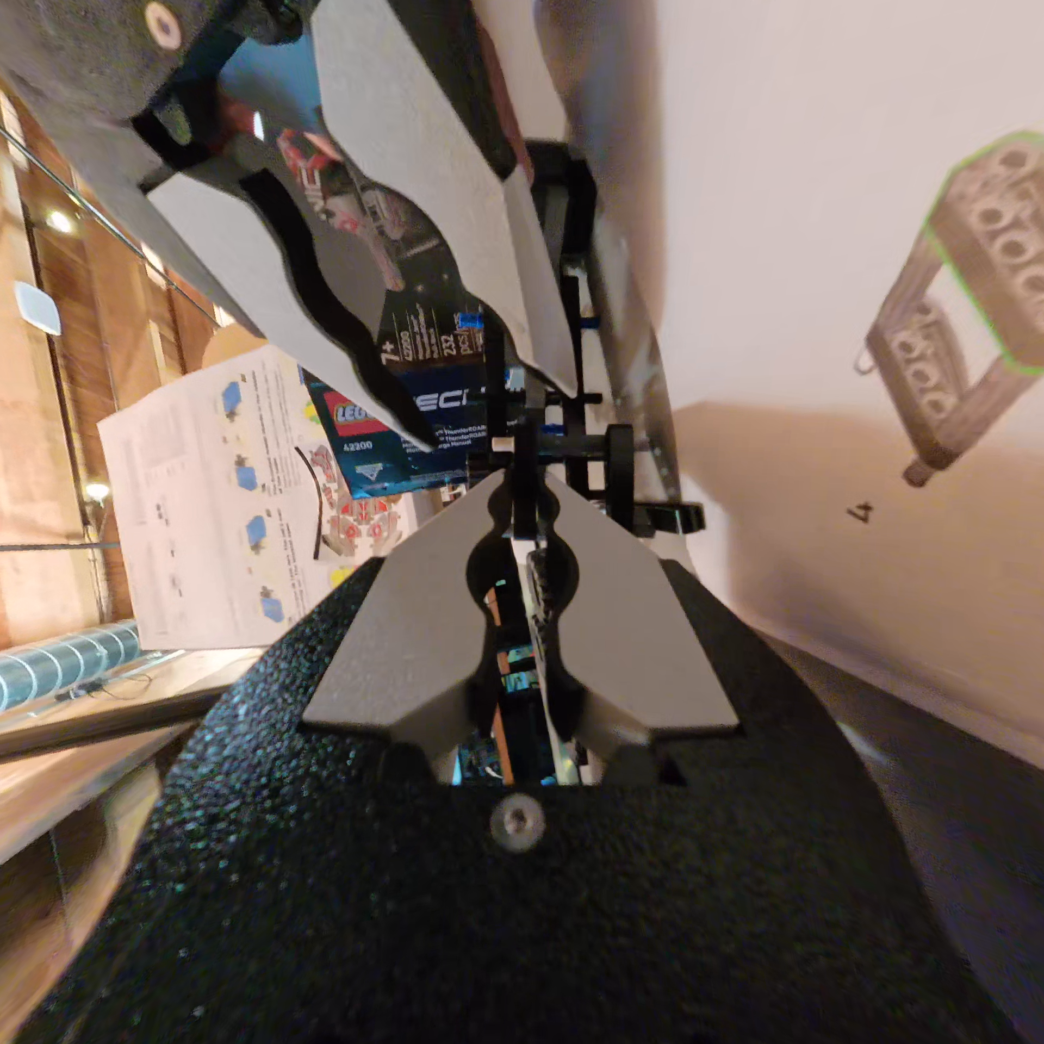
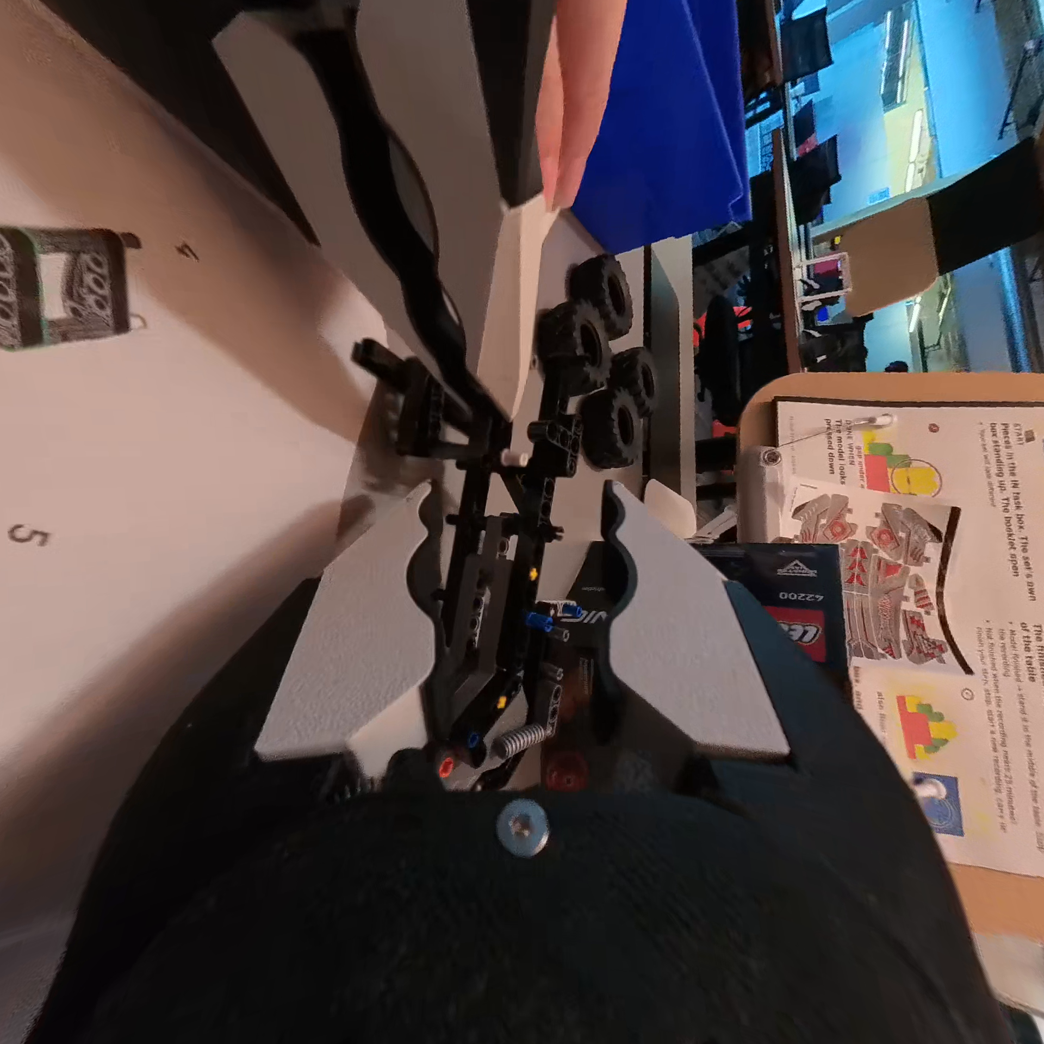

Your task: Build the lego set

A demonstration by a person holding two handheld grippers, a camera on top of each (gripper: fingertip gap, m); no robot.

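A black Lego Technic frame [image 2: 497, 570] with blue pins, a white pin and a metal spring [image 2: 520, 737] is held in the air over the open instruction booklet [image 2: 169, 423]. My left gripper [image 1: 522, 488] is shut on the frame's black end beam [image 1: 522, 452]. In the right wrist view it comes in from the top [image 2: 508, 415]. My right gripper [image 2: 517, 497] is open, with its fingers spread either side of the frame and not touching it. In the left wrist view it reaches in from the upper left [image 1: 497, 418].
Several black tyres [image 2: 599, 350] lie beyond the frame. The Lego box [image 2: 791, 610], a sticker sheet [image 2: 881, 576] and a printed paper sheet [image 2: 960, 649] lie on the wooden table [image 2: 757, 407] to the right. A hand [image 2: 565, 113] and a blue object [image 2: 666, 113] are at the top. My two grippers' fingertips are within a few centimetres of each other.
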